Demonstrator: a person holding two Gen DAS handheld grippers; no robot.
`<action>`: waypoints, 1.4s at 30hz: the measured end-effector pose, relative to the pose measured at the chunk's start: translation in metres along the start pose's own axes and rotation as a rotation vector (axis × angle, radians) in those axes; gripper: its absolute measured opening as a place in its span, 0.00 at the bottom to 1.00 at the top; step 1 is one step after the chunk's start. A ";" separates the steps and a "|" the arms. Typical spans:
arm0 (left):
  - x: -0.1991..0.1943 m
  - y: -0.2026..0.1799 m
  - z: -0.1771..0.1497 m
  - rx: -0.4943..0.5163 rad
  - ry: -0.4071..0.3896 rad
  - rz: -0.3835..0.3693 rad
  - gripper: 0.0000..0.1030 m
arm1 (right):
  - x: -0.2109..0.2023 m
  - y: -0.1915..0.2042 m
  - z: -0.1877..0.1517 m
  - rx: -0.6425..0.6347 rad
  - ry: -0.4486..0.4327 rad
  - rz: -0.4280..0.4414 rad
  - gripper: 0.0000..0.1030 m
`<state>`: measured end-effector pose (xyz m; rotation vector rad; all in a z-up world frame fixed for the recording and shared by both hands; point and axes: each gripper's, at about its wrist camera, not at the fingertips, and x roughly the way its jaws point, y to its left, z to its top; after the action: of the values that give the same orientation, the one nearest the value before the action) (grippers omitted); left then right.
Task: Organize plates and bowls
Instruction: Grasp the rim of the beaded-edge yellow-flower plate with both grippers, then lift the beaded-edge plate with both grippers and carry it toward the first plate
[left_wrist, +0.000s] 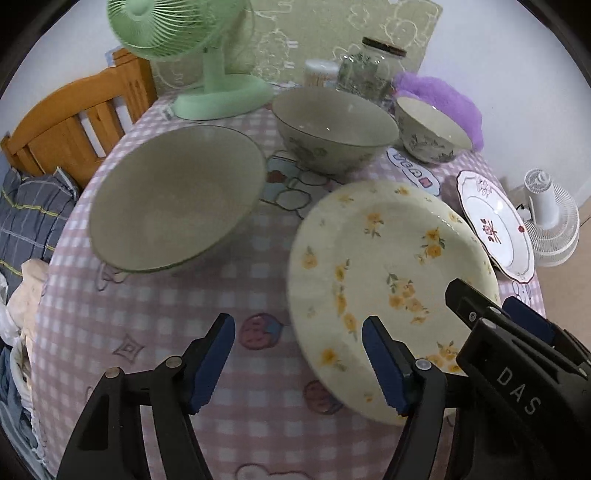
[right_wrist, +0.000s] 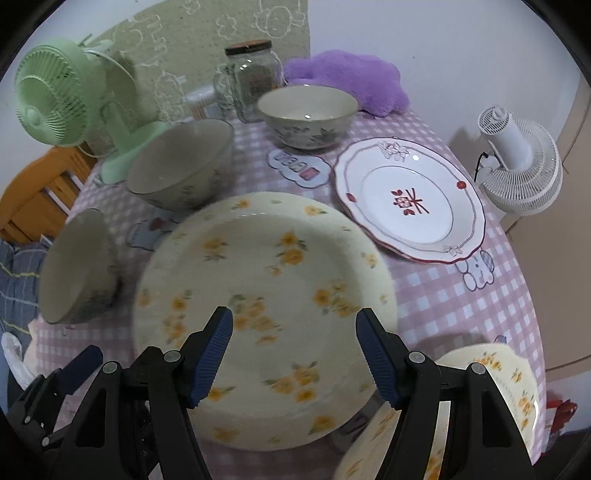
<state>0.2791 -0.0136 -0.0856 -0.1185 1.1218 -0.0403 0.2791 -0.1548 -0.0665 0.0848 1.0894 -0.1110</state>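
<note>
- Left wrist view: left gripper (left_wrist: 297, 360) spread wide, holding nothing, over the near edge of the bench (left_wrist: 147, 306) with its pink check cloth.
- The right-hand pad overlaps the near rim of the yellow-flower plate (left_wrist: 388, 266); contact cannot be told. Plate is blurred and looks tilted, near-right part of the bench.
- Right gripper (left_wrist: 495, 314) comes in from the right at that plate's right rim; whether it grips the rim is unclear from here.
- Three bowls: large bowl (left_wrist: 173, 199) toward the left edge, blurred, mouth tipped toward the camera; second bowl (left_wrist: 332, 129) mid-bench; small bowl (left_wrist: 432, 129) at the far right.
- Red-trim plate (left_wrist: 495, 225) flat by the right edge.
- Far edge clutter: green fan (left_wrist: 207, 74), glass jar (left_wrist: 369, 66), purple cushion (left_wrist: 443, 96). White fan (left_wrist: 550, 221) beyond the right edge.
- Right wrist view: right gripper (right_wrist: 293, 356) spread wide, nothing between the pads, above the yellow-flower plate (right_wrist: 266, 280).
- Second yellow-flower plate (right_wrist: 498, 387) at the near-right corner, partly hidden by the gripper body.
- Red-trim plate (right_wrist: 410, 199) flat to the right, small bowl (right_wrist: 306, 114) upright behind it.
- Two more bowls on the left, second bowl (right_wrist: 181, 166) and large bowl (right_wrist: 77, 269).
- Count: three bowls, three plates.
</note>
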 end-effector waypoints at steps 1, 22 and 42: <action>0.004 -0.004 0.001 0.001 0.002 0.004 0.70 | 0.003 -0.002 0.001 -0.001 0.005 -0.001 0.71; 0.042 -0.025 0.013 -0.013 0.040 0.039 0.63 | 0.060 -0.036 0.022 -0.051 0.113 -0.004 0.64; 0.033 -0.011 0.004 0.038 0.066 0.084 0.65 | 0.056 -0.024 0.007 -0.028 0.209 0.051 0.66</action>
<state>0.2974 -0.0277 -0.1125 -0.0365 1.1906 0.0097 0.3077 -0.1818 -0.1129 0.1000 1.2965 -0.0414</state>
